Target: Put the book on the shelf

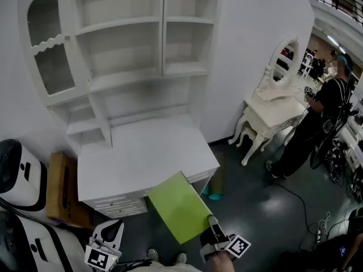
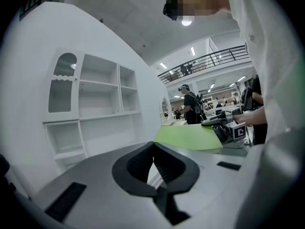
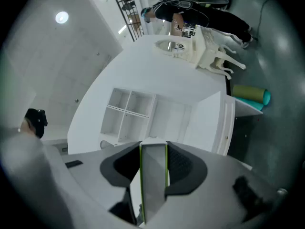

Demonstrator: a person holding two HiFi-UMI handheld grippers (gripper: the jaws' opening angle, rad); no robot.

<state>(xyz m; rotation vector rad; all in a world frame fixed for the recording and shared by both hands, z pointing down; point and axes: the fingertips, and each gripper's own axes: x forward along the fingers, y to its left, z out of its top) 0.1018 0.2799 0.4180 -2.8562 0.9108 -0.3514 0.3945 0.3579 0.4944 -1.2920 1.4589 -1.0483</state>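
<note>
Right gripper [image 1: 211,224] clamps an edge of the thin green book [image 1: 180,207], held over the floor by the desk [image 1: 136,163] below the shelf [image 1: 122,24], left gripper [image 2: 153,146] closed empty; the book looks light, stiff and smooth-covered, so a deep edge hold suits it

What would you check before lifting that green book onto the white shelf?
1. Grip on green book: ok, the right tool's pads press both covers.
2. Left tool free: ok, jaws shut, nothing between them.
3. Room on shelf: ok, open compartments show no other things.
4. Book at shelf height: not ok, it hangs low, by the desk's front edge.
5. Bystander away: ok, standing off by the dressing table.
6. Book fits a compartment: cannot tell.
</note>
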